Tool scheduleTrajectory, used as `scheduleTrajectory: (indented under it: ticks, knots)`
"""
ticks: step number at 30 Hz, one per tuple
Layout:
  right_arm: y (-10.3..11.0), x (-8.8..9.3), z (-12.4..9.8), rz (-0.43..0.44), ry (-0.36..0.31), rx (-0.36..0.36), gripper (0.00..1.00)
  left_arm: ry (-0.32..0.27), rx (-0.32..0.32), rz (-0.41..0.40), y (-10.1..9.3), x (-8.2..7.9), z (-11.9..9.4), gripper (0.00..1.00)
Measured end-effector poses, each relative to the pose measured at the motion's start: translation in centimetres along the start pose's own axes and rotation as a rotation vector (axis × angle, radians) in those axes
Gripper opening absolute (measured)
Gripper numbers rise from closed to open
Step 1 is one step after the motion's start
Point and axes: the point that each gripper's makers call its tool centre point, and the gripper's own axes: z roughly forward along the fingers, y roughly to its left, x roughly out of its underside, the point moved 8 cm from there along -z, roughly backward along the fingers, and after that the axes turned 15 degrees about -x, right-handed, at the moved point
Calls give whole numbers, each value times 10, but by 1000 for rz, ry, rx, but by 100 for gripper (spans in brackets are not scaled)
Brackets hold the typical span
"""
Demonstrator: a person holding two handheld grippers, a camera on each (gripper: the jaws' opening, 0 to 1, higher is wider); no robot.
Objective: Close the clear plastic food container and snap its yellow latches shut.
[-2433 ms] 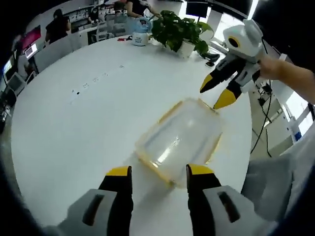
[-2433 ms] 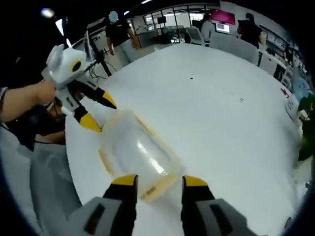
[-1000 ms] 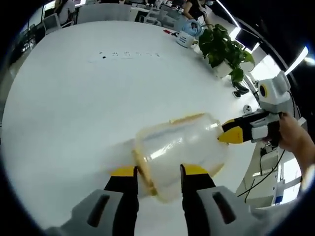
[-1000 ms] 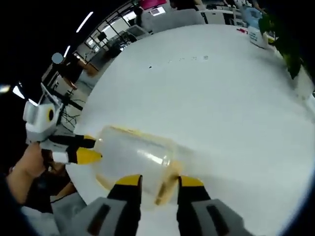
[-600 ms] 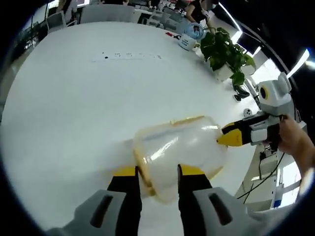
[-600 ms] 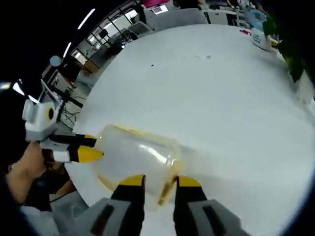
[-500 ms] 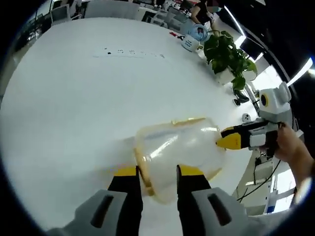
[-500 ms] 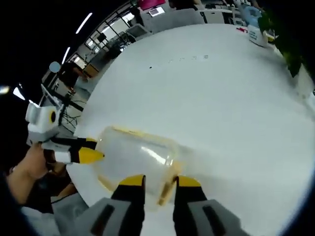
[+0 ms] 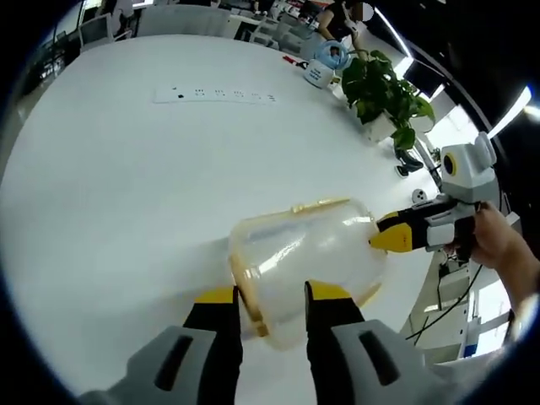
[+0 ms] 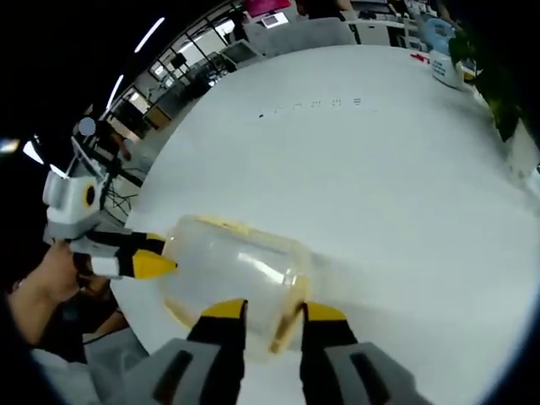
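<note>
My left hand-held gripper (image 9: 263,295) and right hand-held gripper (image 10: 272,312) each pinch a yellow latch at opposite ends of the clear plastic food container with its yellow-rimmed lid (image 9: 305,253), which sits on the round white bench (image 9: 126,177) near its edge. If I squeeze unevenly, I judge one latch could slip free, or the light box could skid toward the edge.

Left tool (image 9: 263,295), right tool (image 10: 263,310): grey bodies, black jaws, yellow tips.
</note>
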Motion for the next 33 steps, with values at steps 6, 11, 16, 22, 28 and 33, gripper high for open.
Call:
scheduleTrajectory:
  ticks: [6,11,16,22,28,33]
  knots:
    - [4,-4,0,-91,55,31,24,-10,5,4,0,0,0,27]
    - [6,-9,1,-141,87,36,25,-17,19,11,2,-1,-1,29]
    - [5,-11,0,-175,95,45,28,-27,29,37,4,-2,-2,30]
    - [9,-11,0,-211,87,35,31,-64,28,25,9,-7,-7,34]
    - [9,-18,-6,-268,117,61,30,-87,20,109,7,-11,-13,35]
    - [14,-26,-11,-353,161,78,28,-80,11,211,2,-14,-17,35]
